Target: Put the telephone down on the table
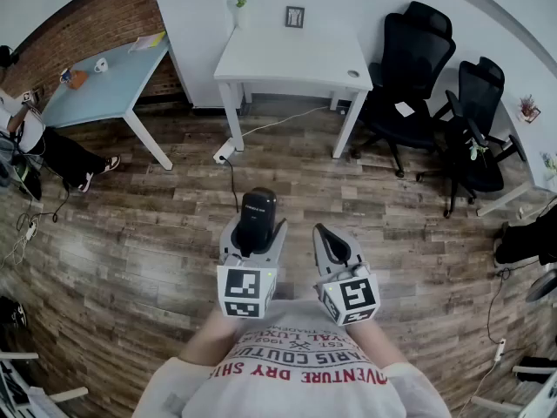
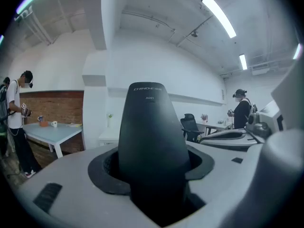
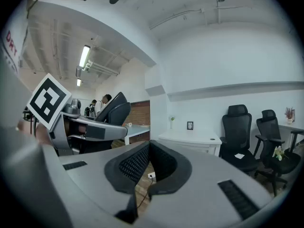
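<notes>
A black telephone handset (image 1: pixel 258 214) stands upright between the jaws of my left gripper (image 1: pixel 253 238), which is shut on it. In the left gripper view the telephone (image 2: pixel 152 137) fills the middle, wedged between the dark pads (image 2: pixel 102 167). My right gripper (image 1: pixel 331 240) hangs beside it, shut with nothing in it; its dark pads (image 3: pixel 130 167) meet at the tips. Both grippers are held over the wood floor, well short of the white table (image 1: pixel 291 59) ahead.
A light blue table (image 1: pixel 104 81) with small items stands far left, and a person (image 1: pixel 35 138) is beside it. Two black office chairs (image 1: pixel 418 68) stand right of the white table. A power strip (image 1: pixel 224 152) and its cable lie on the floor.
</notes>
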`<action>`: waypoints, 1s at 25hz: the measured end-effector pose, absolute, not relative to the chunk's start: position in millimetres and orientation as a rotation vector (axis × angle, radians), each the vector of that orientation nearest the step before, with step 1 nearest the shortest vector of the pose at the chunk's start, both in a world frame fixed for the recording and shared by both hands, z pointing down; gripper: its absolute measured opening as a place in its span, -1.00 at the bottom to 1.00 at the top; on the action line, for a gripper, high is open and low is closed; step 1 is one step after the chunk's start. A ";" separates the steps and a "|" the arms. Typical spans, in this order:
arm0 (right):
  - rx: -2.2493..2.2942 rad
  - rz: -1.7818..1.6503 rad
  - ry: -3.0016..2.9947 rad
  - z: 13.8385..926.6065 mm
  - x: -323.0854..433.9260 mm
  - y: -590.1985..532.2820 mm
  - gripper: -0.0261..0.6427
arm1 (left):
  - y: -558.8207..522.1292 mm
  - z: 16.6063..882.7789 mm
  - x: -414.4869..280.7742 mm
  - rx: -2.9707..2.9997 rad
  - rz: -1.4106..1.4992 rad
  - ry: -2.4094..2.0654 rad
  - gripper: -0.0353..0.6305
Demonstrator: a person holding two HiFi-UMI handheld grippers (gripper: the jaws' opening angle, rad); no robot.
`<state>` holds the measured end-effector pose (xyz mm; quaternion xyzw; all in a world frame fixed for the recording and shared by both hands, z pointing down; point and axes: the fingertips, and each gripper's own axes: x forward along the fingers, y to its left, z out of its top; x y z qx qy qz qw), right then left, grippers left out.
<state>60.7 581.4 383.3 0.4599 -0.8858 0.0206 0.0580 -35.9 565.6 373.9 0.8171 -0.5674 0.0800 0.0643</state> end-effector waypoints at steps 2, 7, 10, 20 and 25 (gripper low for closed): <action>1.387 0.063 -2.681 383.5 59.7 580.5 -0.85 | 564.2 376.0 -36.0 2.473 0.248 -1.710 0.00; 1.373 0.045 -2.666 386.2 58.0 578.7 -0.85 | 561.1 378.8 -35.0 2.482 0.253 -1.689 0.00; 1.376 0.042 -2.661 386.2 56.4 576.3 -0.85 | 558.8 380.8 -36.8 2.485 0.251 -1.683 0.00; 1.421 0.114 -2.629 394.1 62.4 566.3 -0.85 | 546.3 387.9 -37.3 2.457 0.249 -1.646 0.00; 1.395 0.160 -2.618 408.8 65.5 552.7 -0.85 | 532.1 404.3 -37.6 2.415 0.272 -1.639 0.00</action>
